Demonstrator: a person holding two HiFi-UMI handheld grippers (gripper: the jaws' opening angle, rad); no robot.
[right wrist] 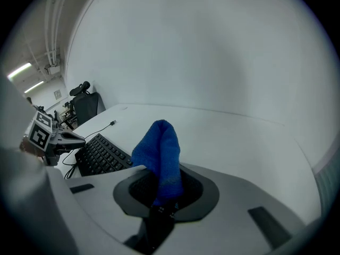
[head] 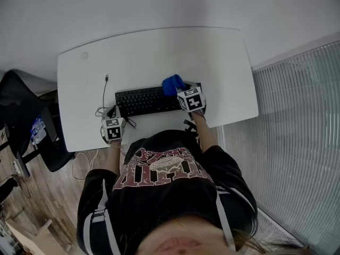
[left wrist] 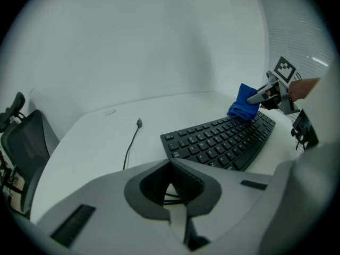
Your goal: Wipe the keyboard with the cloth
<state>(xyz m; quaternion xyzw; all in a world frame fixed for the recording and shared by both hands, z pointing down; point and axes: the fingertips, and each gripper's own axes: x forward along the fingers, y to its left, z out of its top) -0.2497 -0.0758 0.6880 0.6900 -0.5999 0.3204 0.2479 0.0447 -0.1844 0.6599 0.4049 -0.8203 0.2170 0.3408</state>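
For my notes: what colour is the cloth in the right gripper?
Blue; the cloth shows best in the right gripper view.

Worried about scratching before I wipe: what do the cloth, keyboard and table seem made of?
Cloth: soft blue fabric, likely microfibre or terry; fuzzy nap, rounded folds.
Keyboard: black plastic, it seems; matte keys with little glare.
Table: smooth white top, probably laminate; even colour, faint sheen.

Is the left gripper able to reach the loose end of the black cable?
Probably yes: only bare desk lies between the left gripper and the cable end, with the keyboard off to the side. Its jaws are together, so they must open first.
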